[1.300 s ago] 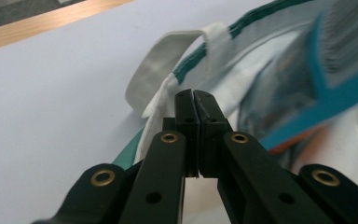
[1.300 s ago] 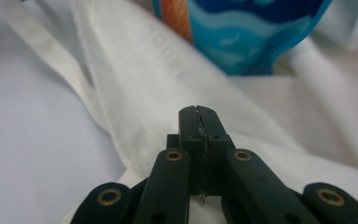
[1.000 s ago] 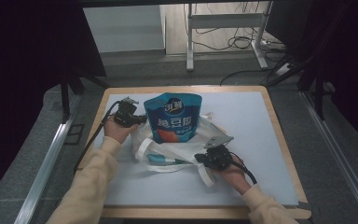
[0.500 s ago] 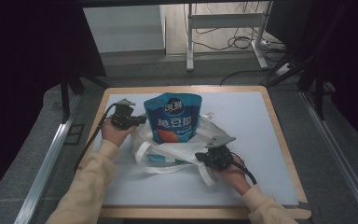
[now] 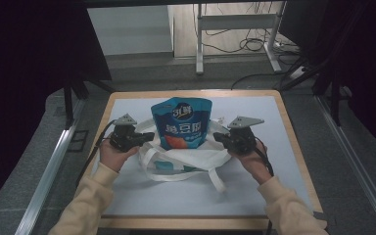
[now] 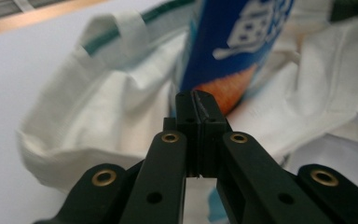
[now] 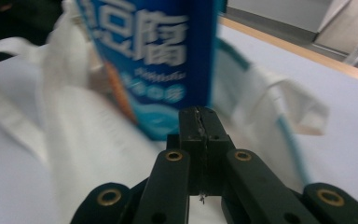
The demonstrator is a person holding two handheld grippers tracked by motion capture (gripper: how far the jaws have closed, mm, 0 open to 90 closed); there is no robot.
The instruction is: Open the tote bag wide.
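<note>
On the tabletop [image 5: 293, 186], both tongs, left [image 5: 149, 136] and right [image 5: 217, 138], are pressed together, apparently pinching the white bag's [image 5: 186, 164] rim so the blue pouch [image 5: 181, 122] stands inside

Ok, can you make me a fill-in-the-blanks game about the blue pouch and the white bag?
1. The blue pouch stands inside a bag whose colour is ____.
2. The jaws of the left hand-held gripper are ____.
3. In the high view, the right hand-held gripper is on the pouch's ____ side.
4. The table has a rim made of ____.

Missing words: white; shut; right; wood
</note>
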